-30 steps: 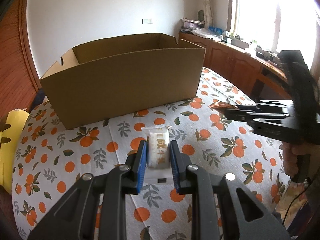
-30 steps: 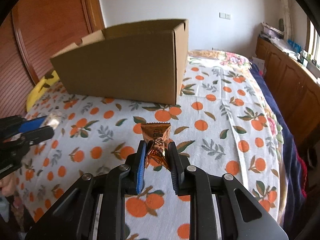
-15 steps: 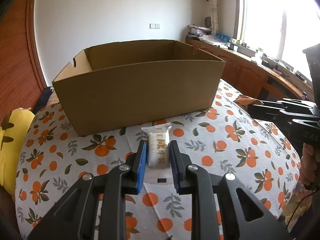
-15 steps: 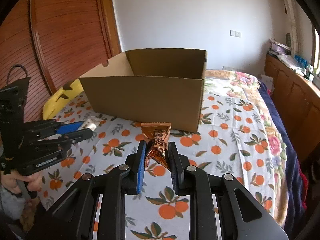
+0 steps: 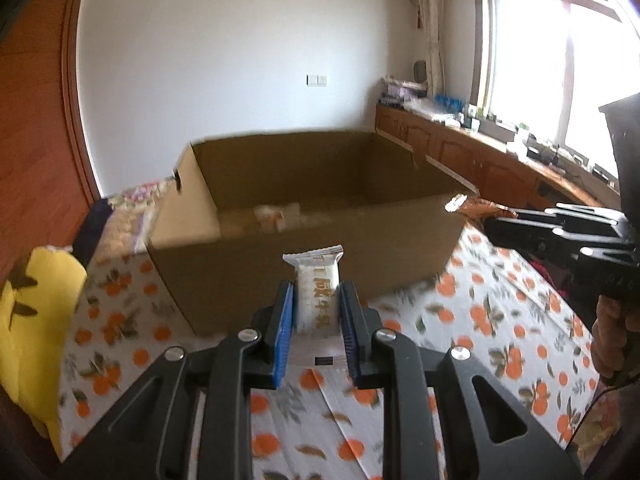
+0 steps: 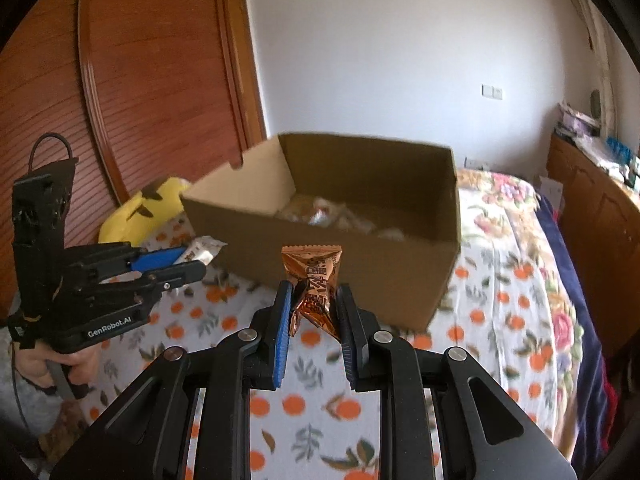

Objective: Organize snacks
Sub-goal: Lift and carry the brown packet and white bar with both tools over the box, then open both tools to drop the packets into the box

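Observation:
An open cardboard box (image 5: 392,240) (image 6: 360,264) stands on the bed with several wrapped snacks (image 6: 320,210) inside. My left gripper (image 5: 317,307) is shut on a white snack packet (image 5: 318,296), held above the bedspread just in front of the box's near wall. My right gripper (image 6: 313,304) is shut on a copper-brown snack packet (image 6: 314,284), raised in front of the box. The left gripper also shows in the right wrist view (image 6: 176,264), and the right gripper in the left wrist view (image 5: 512,220).
The bed has an orange-print cover (image 5: 500,320). A yellow pillow (image 5: 36,320) lies at its left. A wooden headboard (image 6: 120,100) is behind the box. Wooden cabinets (image 5: 460,152) with clutter run along the window wall.
Both grippers have risen with their snacks and come closer to the box, so its inside and the snacks in it now show.

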Demonstrator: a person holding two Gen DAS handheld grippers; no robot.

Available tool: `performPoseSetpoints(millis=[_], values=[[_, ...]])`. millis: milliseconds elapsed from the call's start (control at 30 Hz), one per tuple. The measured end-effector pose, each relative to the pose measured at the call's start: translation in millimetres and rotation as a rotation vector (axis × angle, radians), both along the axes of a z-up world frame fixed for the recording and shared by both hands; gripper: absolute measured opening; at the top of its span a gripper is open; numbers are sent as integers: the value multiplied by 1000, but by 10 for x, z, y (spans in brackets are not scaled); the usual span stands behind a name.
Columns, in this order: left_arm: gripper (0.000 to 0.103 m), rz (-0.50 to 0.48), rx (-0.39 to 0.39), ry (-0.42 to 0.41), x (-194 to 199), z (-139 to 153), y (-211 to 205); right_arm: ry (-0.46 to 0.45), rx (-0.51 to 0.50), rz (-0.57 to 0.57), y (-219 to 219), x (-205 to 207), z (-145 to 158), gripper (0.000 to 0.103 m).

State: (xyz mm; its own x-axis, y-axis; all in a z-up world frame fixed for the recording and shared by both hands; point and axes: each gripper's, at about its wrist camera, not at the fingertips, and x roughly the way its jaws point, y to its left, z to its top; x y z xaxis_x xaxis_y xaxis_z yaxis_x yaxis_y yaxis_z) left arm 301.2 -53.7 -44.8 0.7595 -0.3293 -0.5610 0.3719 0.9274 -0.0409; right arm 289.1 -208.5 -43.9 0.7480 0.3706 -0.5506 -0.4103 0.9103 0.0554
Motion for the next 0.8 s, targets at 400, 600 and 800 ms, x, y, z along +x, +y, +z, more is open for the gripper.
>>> performPoseSetpoints(millis=[400,600,800], values=[[21,2,-66,-26,708,211,113,-42,-44,9,151,579,167,20],[21,28,-61,-10,1005,117,162,-22,-66,3,147,865,42,20],[21,45,-36,-1,1153,43,145,-7,-83,-6,178,1029,-65,20]])
